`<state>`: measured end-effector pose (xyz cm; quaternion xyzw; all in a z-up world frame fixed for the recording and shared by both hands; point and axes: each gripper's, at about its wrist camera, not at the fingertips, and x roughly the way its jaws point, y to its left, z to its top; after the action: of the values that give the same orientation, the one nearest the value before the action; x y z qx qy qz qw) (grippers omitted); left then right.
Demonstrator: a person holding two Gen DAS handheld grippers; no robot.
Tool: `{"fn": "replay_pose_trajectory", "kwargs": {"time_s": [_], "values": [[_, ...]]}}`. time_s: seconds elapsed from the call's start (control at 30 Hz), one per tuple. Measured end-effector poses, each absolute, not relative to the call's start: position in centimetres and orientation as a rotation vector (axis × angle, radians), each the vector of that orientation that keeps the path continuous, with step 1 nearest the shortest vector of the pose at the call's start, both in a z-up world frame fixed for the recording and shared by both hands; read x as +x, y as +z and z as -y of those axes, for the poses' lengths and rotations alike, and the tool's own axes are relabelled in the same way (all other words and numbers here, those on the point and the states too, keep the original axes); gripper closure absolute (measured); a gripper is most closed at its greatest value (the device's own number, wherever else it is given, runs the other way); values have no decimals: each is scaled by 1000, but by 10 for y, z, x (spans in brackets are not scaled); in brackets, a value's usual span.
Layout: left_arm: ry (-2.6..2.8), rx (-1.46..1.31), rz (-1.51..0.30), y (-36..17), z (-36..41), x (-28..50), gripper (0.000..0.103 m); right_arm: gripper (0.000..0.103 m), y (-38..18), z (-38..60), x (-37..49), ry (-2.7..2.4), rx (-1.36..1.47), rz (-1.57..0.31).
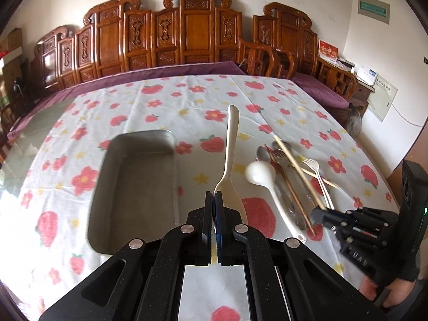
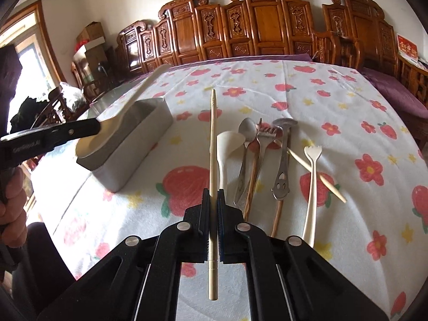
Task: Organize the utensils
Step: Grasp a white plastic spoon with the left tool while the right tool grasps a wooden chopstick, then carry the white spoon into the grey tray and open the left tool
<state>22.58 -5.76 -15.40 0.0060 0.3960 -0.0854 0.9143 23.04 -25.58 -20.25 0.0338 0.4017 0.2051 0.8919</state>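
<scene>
We saw the left gripper (image 1: 214, 200) closed on a cream plastic spoon (image 1: 230, 157), clamping it at the bowl end so that the long handle stuck up and forward, raised off the worktop (image 1: 160, 99). In the right wrist view this left gripper (image 2: 91, 128) hung over the near end of a rectangular grey metal tray (image 2: 144, 144), with the spoon's bowl (image 2: 107, 133) above the tray's rim and its handle slanting away over the tray.

The right gripper (image 2: 214, 200) was closed on a single pale bamboo chopstick (image 2: 213, 165), which ran straight between the fingers, its pointed tip aimed forward and its blunt end trailing back under the gripper body. From the left wrist view the right gripper (image 1: 319, 214) sat at the near edge of the utensil pile with the chopstick (image 1: 297, 171) angled up across it.

The rest of the utensils lay loose on the strawberry-and-flower patterned tablecloth (image 2: 334, 101) to the right of the tray: a white ceramic soup spoon (image 2: 227, 144), a small steel spoon (image 2: 246, 147), a steel fork (image 2: 263, 139), a flat steel utensil with a smiling-face cutout (image 2: 282, 165), a cream plastic fork (image 2: 310, 182) and a second bamboo chopstick (image 2: 318, 176) lying crosswise under that fork. The tray (image 1: 136, 187) looked empty inside.
</scene>
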Motion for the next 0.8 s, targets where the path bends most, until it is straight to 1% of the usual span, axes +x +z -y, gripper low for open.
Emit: {"fn": "replay_pose_trajectory", "kwargs": {"time_s": [0.27, 0.6, 0.8], "values": [[-119, 20, -806, -142, 16, 217, 102, 97, -181, 238, 230, 408, 62, -840], [-41, 41, -880, -167, -28, 242, 102, 97, -160, 206, 232, 441, 32, -827], [-36, 44, -918, -188, -33, 256, 102, 97, -156, 186, 238, 465, 23, -830]]}}
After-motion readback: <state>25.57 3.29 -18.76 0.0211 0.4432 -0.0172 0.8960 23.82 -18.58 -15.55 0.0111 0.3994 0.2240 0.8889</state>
